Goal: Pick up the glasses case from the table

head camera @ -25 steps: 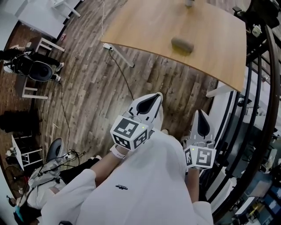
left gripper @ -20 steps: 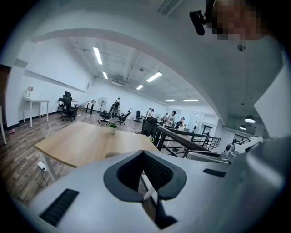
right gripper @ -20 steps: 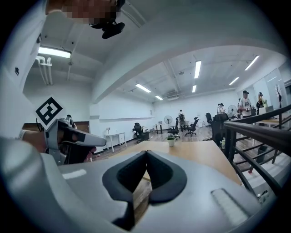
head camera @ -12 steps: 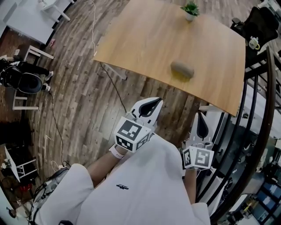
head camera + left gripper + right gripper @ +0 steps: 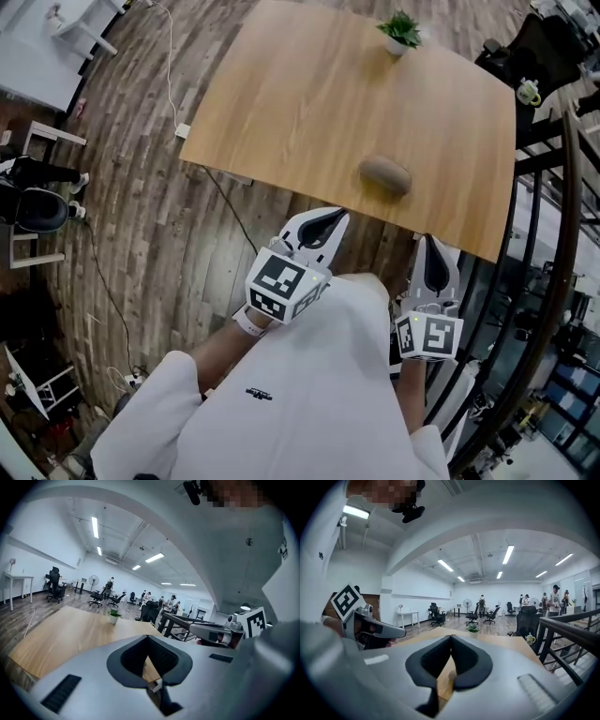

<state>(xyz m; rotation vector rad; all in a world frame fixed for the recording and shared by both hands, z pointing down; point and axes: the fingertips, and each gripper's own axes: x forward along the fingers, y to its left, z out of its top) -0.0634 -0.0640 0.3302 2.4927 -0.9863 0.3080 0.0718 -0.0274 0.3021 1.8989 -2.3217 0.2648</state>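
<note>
The glasses case (image 5: 385,174) is an olive-brown oval pod lying near the front edge of the wooden table (image 5: 300,103). My left gripper (image 5: 336,216) is held just short of that table edge, to the case's lower left, jaws shut and empty. My right gripper (image 5: 430,243) hangs off the table's front right corner, below and right of the case, also shut with nothing in it. In the left gripper view the left gripper (image 5: 147,637) has its pads meeting over the tabletop (image 5: 70,630). The right gripper view shows the right gripper (image 5: 451,637) shut the same way.
A small potted plant (image 5: 401,30) stands at the table's far edge. A black stair railing (image 5: 553,234) runs along the right side. A mug (image 5: 530,91) and a black chair (image 5: 548,42) sit beyond the table's right corner. A cable (image 5: 169,84) trails over the wood floor on the left.
Both grippers have moved forward, so the table and the case now lie closer in front of them. Both stay shut and empty.
</note>
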